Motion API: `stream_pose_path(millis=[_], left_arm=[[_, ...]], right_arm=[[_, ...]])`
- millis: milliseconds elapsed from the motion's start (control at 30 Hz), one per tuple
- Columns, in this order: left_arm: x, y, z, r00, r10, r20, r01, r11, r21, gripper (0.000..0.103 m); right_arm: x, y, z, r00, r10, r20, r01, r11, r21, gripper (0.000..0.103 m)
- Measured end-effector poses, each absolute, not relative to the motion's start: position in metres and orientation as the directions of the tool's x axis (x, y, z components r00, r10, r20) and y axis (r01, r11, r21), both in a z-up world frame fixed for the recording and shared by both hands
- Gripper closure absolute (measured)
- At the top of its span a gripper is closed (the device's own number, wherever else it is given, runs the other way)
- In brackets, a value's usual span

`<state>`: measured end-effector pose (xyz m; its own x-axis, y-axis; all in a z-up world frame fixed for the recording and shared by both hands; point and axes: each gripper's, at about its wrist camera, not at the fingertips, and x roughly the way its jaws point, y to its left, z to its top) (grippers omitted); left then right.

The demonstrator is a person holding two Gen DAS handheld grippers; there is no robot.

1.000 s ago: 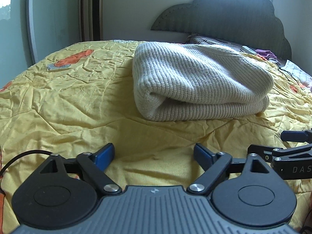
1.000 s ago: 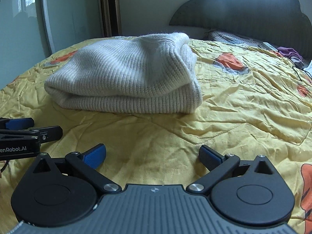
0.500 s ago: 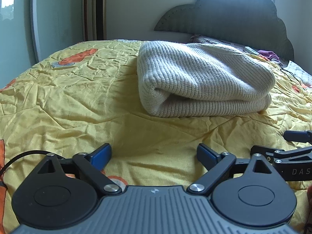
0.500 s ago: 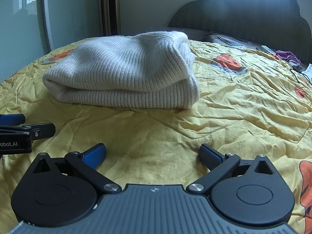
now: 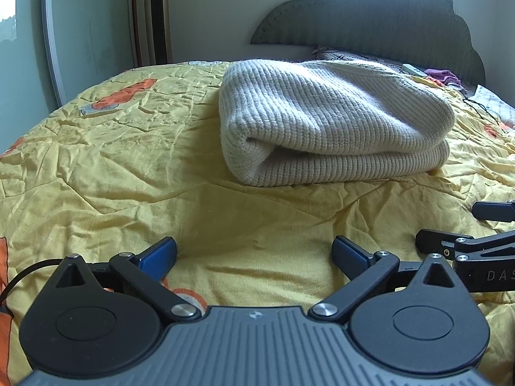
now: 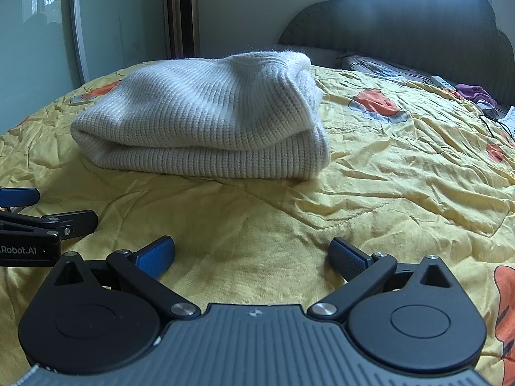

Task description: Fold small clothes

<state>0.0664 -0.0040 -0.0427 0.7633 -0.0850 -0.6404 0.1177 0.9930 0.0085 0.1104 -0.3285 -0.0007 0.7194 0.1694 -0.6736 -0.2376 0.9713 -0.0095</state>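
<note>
Bedroom scene: yellow quilt [image 5: 128,167] with orange prints covers the bed, dark headboard [image 5: 386,16] at the back. Folded cream sweater [image 5: 328,128] sits on the quilt, a bit ahead of both tools. Left hand-held gripper [image 5: 254,254] has its blue pads spread wide, nothing between them, low over the quilt. Right hand-held gripper [image 6: 251,254] is the same, spread and holding nothing, just beside the left one.

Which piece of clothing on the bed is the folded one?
The cream knit sweater, doubled over in front of both open hand-held grippers. The purple garment by the headboard lies crumpled.
</note>
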Motion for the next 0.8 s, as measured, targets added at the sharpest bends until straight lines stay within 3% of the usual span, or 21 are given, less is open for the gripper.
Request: stream_pose_path(millis=[800], left_arm=[[0.0669, -0.0038, -0.0426, 0.763, -0.086, -0.640, 0.119, 0.993, 0.009, 0.000]], right_arm=[[0.1105, -0.3286, -0.0006, 0.719, 0.169, -0.674, -0.238, 0.971, -0.009, 0.000]])
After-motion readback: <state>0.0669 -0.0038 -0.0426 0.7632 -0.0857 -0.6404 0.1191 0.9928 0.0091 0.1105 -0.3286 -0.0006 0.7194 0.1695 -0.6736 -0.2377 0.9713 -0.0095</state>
